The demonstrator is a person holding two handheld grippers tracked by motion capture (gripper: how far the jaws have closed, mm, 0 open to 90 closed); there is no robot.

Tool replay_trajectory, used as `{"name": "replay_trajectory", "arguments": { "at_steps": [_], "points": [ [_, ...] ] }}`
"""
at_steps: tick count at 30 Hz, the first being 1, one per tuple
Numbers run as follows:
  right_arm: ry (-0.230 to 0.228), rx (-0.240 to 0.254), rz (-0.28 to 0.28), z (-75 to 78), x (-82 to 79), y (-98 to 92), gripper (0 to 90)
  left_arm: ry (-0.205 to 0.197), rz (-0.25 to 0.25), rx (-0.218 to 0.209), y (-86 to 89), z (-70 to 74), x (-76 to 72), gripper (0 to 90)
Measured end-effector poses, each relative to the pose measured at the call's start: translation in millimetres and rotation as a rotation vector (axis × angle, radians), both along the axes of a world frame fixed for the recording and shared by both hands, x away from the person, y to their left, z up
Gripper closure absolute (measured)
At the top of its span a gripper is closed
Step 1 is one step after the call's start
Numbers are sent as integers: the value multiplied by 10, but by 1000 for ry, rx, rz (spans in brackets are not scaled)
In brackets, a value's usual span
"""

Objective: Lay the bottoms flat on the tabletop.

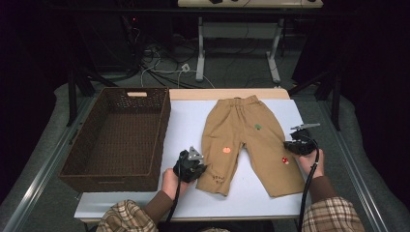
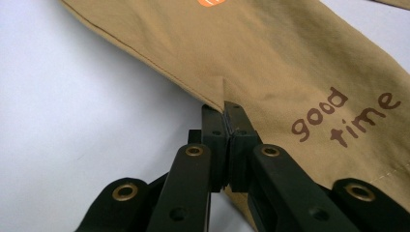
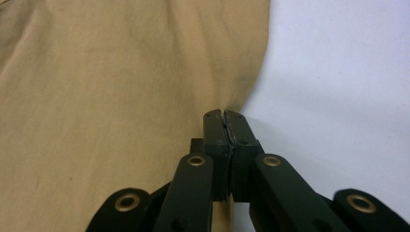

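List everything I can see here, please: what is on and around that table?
trousers: one, tan with small patches and brown lettering, flat on the table.
basket: one, dark brown wicker, left of the trousers.
table: one, white top.
second table: one, white legs, behind.
cables: several, on the floor behind.
left gripper: one, black, shut on the trousers' left leg edge.
right gripper: one, black, shut on the trousers' right leg edge.
sleeves: two, plaid, at the bottom.
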State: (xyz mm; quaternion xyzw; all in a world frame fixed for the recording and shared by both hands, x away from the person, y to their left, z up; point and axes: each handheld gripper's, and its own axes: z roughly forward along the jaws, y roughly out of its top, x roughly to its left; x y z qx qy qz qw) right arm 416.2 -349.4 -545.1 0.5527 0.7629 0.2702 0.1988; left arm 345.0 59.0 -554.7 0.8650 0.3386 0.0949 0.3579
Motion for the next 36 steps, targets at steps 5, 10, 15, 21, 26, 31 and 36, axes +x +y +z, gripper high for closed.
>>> {"name": "replay_trajectory", "arguments": {
  "at_steps": [5,10,15,21,26,31,36],
  "points": [
    [5,-4,1,19,-32,-5,893,0,-3,4,20,7,-26,889],
    [3,-8,1,39,-62,-17,893,-11,9,12,46,21,-46,890],
    [8,-25,3,39,-85,-19,892,-51,38,66,48,27,-58,890],
    [5,-29,1,24,-70,-14,833,-71,65,76,53,22,-23,884],
    [-15,-1,-11,-5,-18,-37,637,-60,73,42,35,48,10,676],
    [-16,9,-46,-29,44,-31,587,-48,87,46,-7,10,74,521],
    [-24,37,-41,-47,66,-34,722,-17,76,-18,18,-48,171,676]
  ]
}}
